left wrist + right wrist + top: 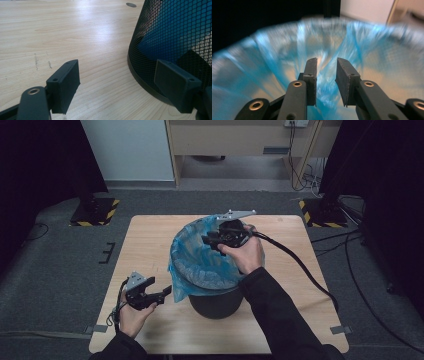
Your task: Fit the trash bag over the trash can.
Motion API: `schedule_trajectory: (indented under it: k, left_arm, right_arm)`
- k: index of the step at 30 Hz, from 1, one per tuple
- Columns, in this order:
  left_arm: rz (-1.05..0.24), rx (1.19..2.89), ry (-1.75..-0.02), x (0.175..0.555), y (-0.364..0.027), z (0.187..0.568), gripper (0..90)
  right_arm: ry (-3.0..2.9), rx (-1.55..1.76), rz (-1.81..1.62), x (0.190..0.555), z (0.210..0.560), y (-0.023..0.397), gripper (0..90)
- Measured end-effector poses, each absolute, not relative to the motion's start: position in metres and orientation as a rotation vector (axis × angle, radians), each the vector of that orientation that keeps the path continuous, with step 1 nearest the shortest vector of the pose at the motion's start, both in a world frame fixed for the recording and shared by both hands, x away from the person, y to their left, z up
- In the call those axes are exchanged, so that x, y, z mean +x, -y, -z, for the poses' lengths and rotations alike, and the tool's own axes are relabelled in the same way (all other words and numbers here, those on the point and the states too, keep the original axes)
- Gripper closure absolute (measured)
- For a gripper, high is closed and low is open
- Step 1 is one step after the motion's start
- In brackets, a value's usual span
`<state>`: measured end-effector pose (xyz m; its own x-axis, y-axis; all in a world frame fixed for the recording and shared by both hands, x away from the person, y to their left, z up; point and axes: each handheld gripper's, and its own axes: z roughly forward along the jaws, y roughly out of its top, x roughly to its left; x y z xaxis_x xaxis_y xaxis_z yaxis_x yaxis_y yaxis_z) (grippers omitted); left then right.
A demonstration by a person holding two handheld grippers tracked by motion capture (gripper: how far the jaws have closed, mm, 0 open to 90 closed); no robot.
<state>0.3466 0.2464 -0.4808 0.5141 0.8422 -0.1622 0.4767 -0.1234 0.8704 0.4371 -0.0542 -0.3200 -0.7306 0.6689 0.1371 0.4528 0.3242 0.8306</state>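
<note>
While right gripper (326, 82) narrows around blue bag (197, 257) fold | left gripper (122, 82) wide, empty, beside bin (216, 303)

left gripper (165, 294) open, right gripper (326, 75) narrowed

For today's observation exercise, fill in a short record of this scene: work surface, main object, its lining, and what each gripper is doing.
Surface: wooden table
Main object: black mesh bin, upright near the table's middle
Lining: blue bag, folded over the bin's rim
Left gripper: jaws wide apart, low beside the bin's left side, nothing held
Right gripper: over the bin's far rim, jaws narrowed around a fold of the bag; whether the pads press on it cannot be told
</note>
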Motion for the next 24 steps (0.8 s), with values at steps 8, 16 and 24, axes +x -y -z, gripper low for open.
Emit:
schedule_trajectory:
  k: [8, 16, 24]
  left_arm:
    - [-0.463, 1.768, -1.109, 0.347, -0.247, 0.481, 19.8]
    - [-0.462, 1.77, -1.11, 0.347, -0.247, 0.481, 19.8]
    - [-0.46, 1.771, -1.113, 0.347, -0.246, 0.481, 19.6]
  right_arm:
    - [-2.473, 1.01, -1.261, 0.445, 0.336, 0.047, 28.2]
    - [-2.295, 0.954, -1.425, 0.44, 0.322, 0.053, 19.2]
    - [-2.097, 0.886, -1.644, 0.428, 0.298, 0.068, 17.4]
